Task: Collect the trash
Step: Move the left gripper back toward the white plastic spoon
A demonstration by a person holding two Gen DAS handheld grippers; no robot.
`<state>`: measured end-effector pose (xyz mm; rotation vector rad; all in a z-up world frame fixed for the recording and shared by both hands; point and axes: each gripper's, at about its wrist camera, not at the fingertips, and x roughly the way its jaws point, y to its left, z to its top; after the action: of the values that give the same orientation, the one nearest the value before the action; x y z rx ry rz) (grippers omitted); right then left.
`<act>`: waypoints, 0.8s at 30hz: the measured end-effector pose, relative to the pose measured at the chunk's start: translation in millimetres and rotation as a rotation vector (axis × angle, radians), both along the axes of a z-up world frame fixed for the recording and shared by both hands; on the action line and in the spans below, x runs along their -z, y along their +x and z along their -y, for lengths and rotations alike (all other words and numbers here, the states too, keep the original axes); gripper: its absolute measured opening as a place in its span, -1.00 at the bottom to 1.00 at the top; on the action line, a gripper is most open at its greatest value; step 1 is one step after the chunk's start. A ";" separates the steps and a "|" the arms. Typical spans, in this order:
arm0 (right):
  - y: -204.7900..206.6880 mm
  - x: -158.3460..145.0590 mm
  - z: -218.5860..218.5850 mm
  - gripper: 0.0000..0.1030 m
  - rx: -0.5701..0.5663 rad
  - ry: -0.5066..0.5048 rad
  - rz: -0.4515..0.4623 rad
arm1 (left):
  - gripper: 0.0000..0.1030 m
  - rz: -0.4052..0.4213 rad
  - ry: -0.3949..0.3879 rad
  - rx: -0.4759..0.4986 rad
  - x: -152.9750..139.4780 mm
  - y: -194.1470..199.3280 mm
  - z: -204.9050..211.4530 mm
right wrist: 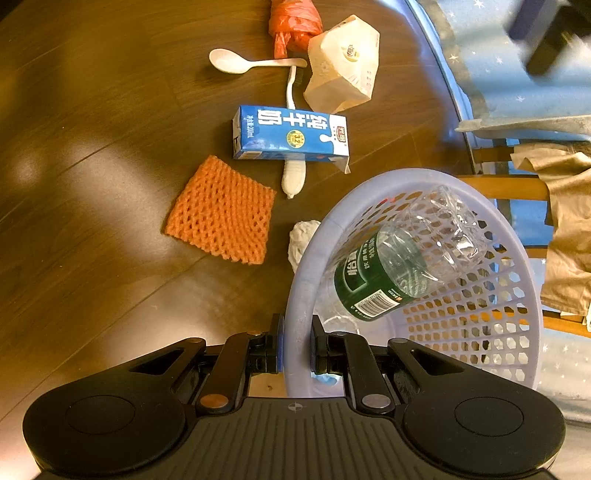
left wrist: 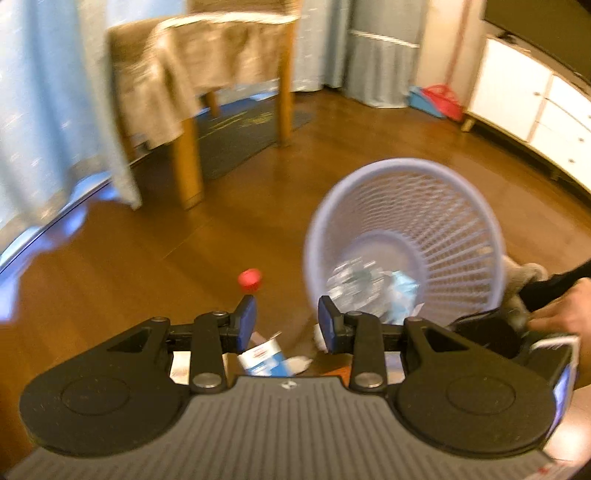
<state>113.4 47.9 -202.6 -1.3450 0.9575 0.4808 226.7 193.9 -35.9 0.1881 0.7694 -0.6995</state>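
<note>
The right hand-held gripper (right wrist: 297, 347) clamps the basket (right wrist: 524, 295) rim; inside, the bottle (right wrist: 399, 266) lies slanted, base pointing up-right.

A brown wooden floor (right wrist: 92, 147) carries the litter: a blue milk carton (right wrist: 290, 133) lying across a white toothbrush (right wrist: 292, 173), an orange foam net (right wrist: 221, 210) beside them, a white spoon (right wrist: 236, 62), a crumpled cream carton (right wrist: 341, 64), a knotted orange bag (right wrist: 291, 22), a tissue wad (right wrist: 301, 240) beside the basket, and a red cap (left wrist: 250, 279).

Bare floor (right wrist: 92, 184) lies open left of the foam net (right wrist: 221, 214); the basket (right wrist: 301, 266) blocks the right.
</note>
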 end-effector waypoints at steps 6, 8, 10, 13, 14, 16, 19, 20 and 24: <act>-0.5 0.3 -1.7 -0.82 0.001 0.002 -0.004 | -0.29 -0.018 0.045 -0.148 19.5 5.8 -45.3; -0.4 0.2 -2.0 -0.82 0.001 0.002 -0.003 | -0.26 -0.036 0.061 -0.187 28.9 7.0 -56.1; -0.3 0.1 -2.1 -0.82 0.003 0.002 -0.003 | -0.22 -0.050 0.075 -0.212 39.5 4.8 -64.0; -0.5 -0.1 -3.0 -0.82 0.003 0.003 -0.005 | -0.10 -0.093 0.097 -0.252 62.5 1.3 -72.6; -0.6 0.0 -3.3 -0.82 0.001 0.002 -0.005 | -0.07 -0.110 0.102 -0.262 69.8 0.8 -73.7; -1.1 0.2 -4.0 -0.82 -0.002 0.001 -0.007 | 0.00 -0.133 0.117 -0.288 84.1 -3.8 -75.2; -1.1 -0.7 -4.2 -0.82 -0.003 0.001 -0.006 | 0.05 -0.161 0.128 -0.321 101.4 -8.7 -74.9; -1.2 -1.3 -3.9 -0.82 -0.002 0.002 -0.006 | 0.06 -0.168 0.131 -0.334 105.5 -10.5 -74.9; -1.7 -1.8 -4.4 -0.82 -0.002 -0.003 -0.002 | 0.13 -0.180 0.136 -0.376 118.6 -18.4 -73.3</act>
<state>111.7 52.3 -200.8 -1.3487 0.9585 0.4822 208.3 267.2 -154.5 0.0997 0.9940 -0.3102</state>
